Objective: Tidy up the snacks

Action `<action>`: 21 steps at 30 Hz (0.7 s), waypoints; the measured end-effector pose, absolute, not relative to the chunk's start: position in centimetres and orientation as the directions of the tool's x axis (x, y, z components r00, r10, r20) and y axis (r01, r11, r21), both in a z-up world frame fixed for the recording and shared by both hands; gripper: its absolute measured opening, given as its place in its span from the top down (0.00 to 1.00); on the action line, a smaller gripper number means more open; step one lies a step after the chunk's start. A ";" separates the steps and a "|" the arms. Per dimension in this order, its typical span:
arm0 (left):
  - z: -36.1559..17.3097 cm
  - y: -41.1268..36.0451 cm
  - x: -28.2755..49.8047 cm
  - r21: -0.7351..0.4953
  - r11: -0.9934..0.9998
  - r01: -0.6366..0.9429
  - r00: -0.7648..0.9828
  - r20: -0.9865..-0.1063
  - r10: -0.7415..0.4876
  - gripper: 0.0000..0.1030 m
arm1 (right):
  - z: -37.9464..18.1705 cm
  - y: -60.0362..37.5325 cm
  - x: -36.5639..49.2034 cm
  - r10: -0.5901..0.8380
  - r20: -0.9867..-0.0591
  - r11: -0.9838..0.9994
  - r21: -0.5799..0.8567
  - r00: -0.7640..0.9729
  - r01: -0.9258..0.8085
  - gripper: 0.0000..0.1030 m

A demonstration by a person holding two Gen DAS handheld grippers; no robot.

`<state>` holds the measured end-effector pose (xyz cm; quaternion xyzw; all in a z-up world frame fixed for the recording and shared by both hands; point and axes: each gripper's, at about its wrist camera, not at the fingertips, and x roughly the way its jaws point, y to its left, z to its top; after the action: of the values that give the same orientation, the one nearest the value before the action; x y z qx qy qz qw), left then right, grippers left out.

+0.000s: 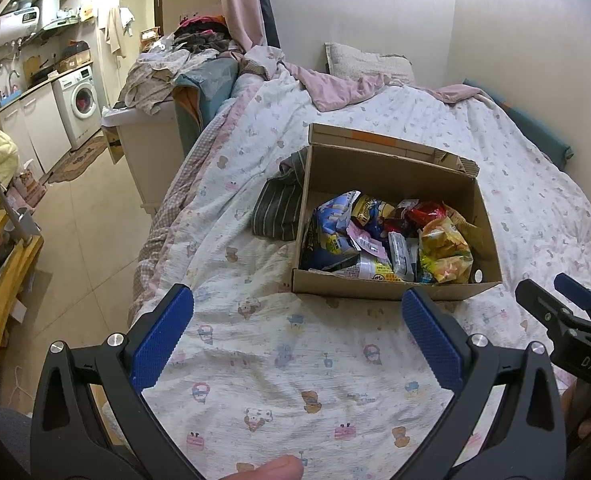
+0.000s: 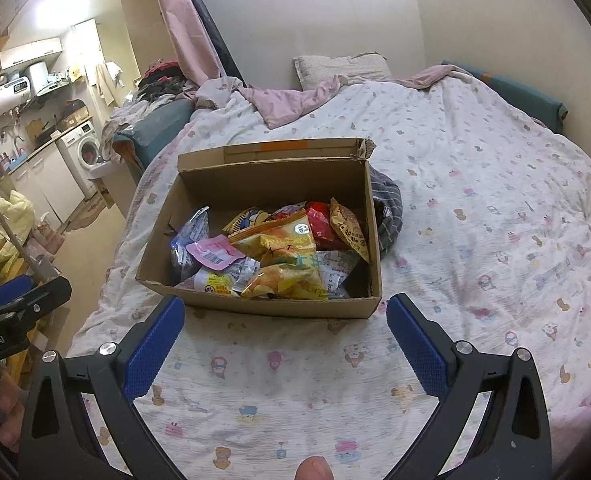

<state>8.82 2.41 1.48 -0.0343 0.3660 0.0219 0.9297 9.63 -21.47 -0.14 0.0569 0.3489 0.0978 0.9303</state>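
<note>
Bedding with a cartoon print covers the bed (image 1: 295, 360); over its near edge both grippers, left (image 1: 297, 312) and right (image 2: 285, 320), hang spread and empty. Just ahead sits an open box (image 2: 263, 304) of snacks (image 2: 283, 252), striped cloth (image 1: 279, 208) touching one side. Beyond, a pillow (image 2: 343, 66); a washer (image 1: 81, 100) off left.

A small one-room home: a bed (image 1: 295, 360) under a cartoon-print quilt fills the foreground, with a pillow (image 1: 367, 60) against the wall, while a kitchenette opens to the left with a front-loading washing machine (image 1: 80, 100) beneath a bench, a sink tap (image 1: 13, 76), a wall-mounted water heater (image 1: 15, 24), and clothes piled on a cabinet (image 1: 155, 68)
</note>
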 end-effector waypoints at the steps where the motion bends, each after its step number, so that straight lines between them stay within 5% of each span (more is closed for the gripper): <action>1: 1.5 2.4 8.8 -0.047 0.997 -0.066 0.731 -0.682 0.016 0.00 | -0.2 -21.4 9.6 0.222 -0.637 0.974 0.175 0.738 -0.142 0.00; 21: 1.4 2.4 8.9 -0.048 0.997 -0.065 0.731 -0.683 0.015 0.00 | -0.2 -21.4 9.6 0.220 -0.638 0.975 0.173 0.738 -0.142 0.00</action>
<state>8.85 2.40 1.44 -0.0342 0.3664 0.0216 0.9296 9.61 -21.35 -0.17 0.0563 0.3485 0.0974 0.9305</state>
